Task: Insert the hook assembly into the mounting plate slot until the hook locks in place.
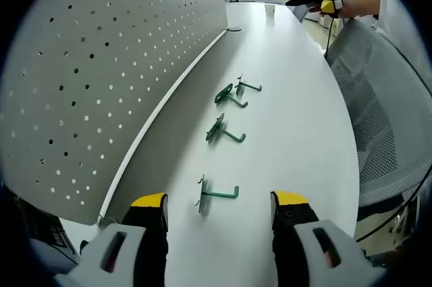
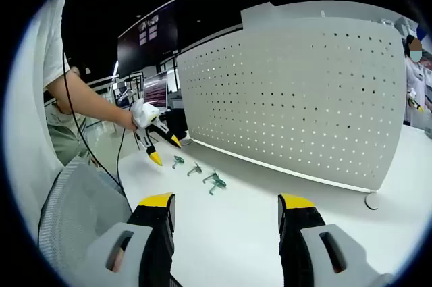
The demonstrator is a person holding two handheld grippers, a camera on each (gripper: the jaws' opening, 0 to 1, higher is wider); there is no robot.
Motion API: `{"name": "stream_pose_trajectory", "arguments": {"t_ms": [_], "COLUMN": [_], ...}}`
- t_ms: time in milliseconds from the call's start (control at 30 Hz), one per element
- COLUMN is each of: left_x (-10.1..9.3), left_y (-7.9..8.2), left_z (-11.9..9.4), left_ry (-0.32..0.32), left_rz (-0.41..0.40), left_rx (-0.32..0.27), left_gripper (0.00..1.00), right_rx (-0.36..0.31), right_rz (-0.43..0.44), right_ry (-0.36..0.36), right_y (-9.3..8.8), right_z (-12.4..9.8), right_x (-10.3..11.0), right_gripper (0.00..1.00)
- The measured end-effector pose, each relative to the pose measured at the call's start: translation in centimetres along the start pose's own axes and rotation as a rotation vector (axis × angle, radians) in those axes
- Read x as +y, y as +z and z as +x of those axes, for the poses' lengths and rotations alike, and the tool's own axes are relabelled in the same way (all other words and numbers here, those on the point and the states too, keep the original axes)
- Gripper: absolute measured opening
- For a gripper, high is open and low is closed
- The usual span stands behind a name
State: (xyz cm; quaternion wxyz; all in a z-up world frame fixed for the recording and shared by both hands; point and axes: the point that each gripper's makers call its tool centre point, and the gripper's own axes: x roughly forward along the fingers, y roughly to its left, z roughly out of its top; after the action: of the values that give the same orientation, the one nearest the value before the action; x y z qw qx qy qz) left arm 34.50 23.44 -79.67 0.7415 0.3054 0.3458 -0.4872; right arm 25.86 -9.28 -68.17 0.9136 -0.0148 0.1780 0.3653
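Hooks are lying in a row on the white table (image 1: 297,98), four green ones in all, running away from my left gripper (image 1: 219,209) alongside the perforated mounting plate (image 1: 101,64). I am holding that gripper low over the table with its yellow-tipped jaws spread wide and nothing between them. The nearest hook (image 1: 214,194) is sitting just ahead of the gap between the jaws, its flat end toward the plate and its bent tip pointing away from it. Beyond it the second hook (image 1: 223,132) is resting on the table, then the third hook (image 1: 229,96) and the fourth hook (image 1: 247,86) are lying close together, possibly touching. None of them is sitting in the plate's holes; all are lying clear of the plate's lower edge.

I am holding my right gripper (image 2: 226,206) at the far end of the table, also parted wide and carrying nothing. In the right gripper view the plate is standing upright on the table as a pegboard panel, and the hooks are showing as small green shapes beside my other hand. A mesh chair back (image 1: 378,111) is standing along the table's open side.
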Motion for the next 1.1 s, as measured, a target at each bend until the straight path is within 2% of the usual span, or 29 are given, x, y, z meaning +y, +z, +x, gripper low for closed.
{"name": "stream_pose_trajectory", "arguments": {"t_ms": [467,833,1100], "left_x": [0.0,0.4,0.1], "left_y": [-0.7,-0.9,-1.5], "left_z": [0.7,1.0,1.5], "left_ry": [-0.040,-0.054,-0.067], "left_rz": [0.017,0.007,0.014], "left_rx": [0.038,0.040,0.077], "left_gripper": [0.62,0.61,0.57], "right_rx": [0.010,0.022,0.019], "right_rz": [0.003,-0.004,-0.002], "right_ry": [-0.006,-0.006,-0.009], "right_y": [-0.3,-0.5,-0.5], "right_z": [-0.1,0.0,-0.2], "right_x": [-0.1,0.1,0.1], "right_gripper": [0.59,0.59,0.59]}}
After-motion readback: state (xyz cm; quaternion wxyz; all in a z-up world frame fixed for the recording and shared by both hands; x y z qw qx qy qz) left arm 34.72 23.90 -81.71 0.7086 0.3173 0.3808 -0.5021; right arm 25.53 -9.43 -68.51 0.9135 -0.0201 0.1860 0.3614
